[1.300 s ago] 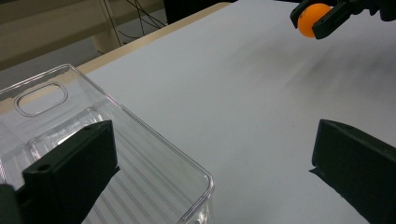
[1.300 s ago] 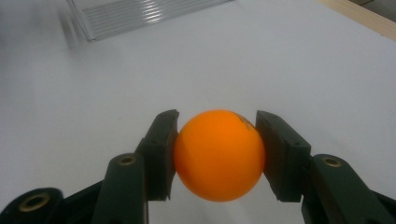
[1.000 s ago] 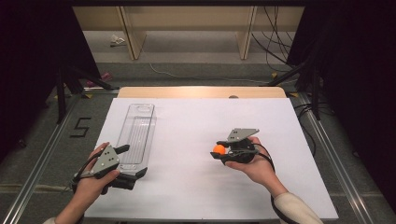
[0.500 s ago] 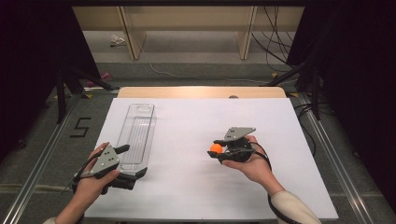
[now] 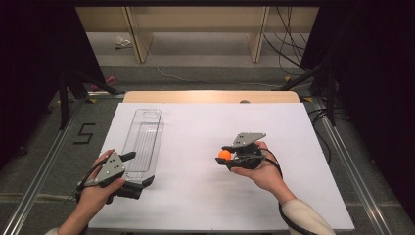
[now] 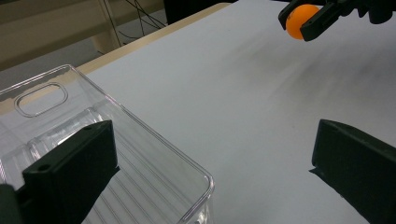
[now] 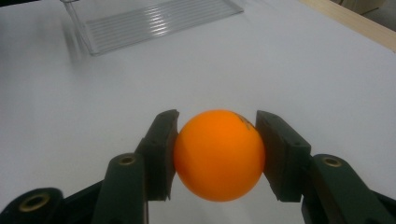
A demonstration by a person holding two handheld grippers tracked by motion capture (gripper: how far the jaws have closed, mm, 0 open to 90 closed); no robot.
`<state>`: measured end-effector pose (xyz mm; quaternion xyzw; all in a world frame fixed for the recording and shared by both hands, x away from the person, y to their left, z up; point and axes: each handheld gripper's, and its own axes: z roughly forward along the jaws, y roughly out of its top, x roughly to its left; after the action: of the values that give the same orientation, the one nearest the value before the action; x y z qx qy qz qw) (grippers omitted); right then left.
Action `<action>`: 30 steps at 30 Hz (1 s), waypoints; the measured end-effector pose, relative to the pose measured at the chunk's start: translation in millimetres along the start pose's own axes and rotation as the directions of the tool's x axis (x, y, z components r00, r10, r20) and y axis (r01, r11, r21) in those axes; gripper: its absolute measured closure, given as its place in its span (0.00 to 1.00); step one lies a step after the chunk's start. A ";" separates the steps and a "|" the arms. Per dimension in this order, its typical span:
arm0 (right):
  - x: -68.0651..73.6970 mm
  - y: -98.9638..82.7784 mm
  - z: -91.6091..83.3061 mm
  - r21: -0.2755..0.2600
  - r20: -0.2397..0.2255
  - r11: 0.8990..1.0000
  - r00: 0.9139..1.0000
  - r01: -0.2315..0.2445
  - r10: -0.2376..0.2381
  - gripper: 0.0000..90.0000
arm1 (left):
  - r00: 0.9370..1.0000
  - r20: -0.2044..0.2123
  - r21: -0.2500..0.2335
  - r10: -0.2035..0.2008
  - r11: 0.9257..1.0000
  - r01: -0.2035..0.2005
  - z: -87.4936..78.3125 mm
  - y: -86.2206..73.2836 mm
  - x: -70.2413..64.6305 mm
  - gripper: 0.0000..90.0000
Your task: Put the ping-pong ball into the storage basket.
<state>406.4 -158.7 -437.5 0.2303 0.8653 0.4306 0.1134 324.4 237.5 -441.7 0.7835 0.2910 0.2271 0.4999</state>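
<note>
The tray [image 5: 143, 143] lies lengthwise on the table's [image 5: 293, 196] left half. The left gripper [image 5: 134, 176] straddles its near corner. Well right, the right gripper [image 5: 226, 155] holds the ball [image 5: 224, 154] above the table.

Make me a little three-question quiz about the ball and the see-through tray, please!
1. True or false: the right gripper is shut on the orange ball.
2. Where does the clear tray lie on the white sheet? A) beside the left gripper B) under the ball C) at the right edge
3. Fill in: the left gripper's fingers are wide ____, with one of them over the tray's near end.

Key
1. True: the fingers press on both sides of the ball.
2. A.
3. open.
</note>
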 end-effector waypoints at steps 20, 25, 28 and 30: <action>0.7 5.2 7.2 -0.008 -0.013 1.000 1.000 0.000 0.000 0.57 | 1.000 0.001 -0.001 -0.002 1.000 0.002 0.1 0.0 0.2 0.00; 1.2 7.1 9.3 -0.012 -0.014 1.000 1.000 0.002 -0.002 0.57 | 1.000 0.001 -0.001 -0.002 1.000 0.002 0.1 0.1 0.1 0.00; 1.2 8.1 10.3 -0.011 -0.016 1.000 1.000 0.004 -0.004 0.57 | 1.000 0.001 -0.001 -0.001 1.000 0.001 0.1 0.1 0.1 0.00; 1.4 8.6 11.0 -0.014 -0.017 1.000 1.000 0.002 -0.002 0.57 | 1.000 0.001 -0.002 -0.001 1.000 0.001 0.0 0.1 0.1 0.00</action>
<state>412.1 -145.8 -437.3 0.2251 0.8633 0.4386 0.1082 324.5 237.4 -441.6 0.7830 0.2912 0.2268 0.5007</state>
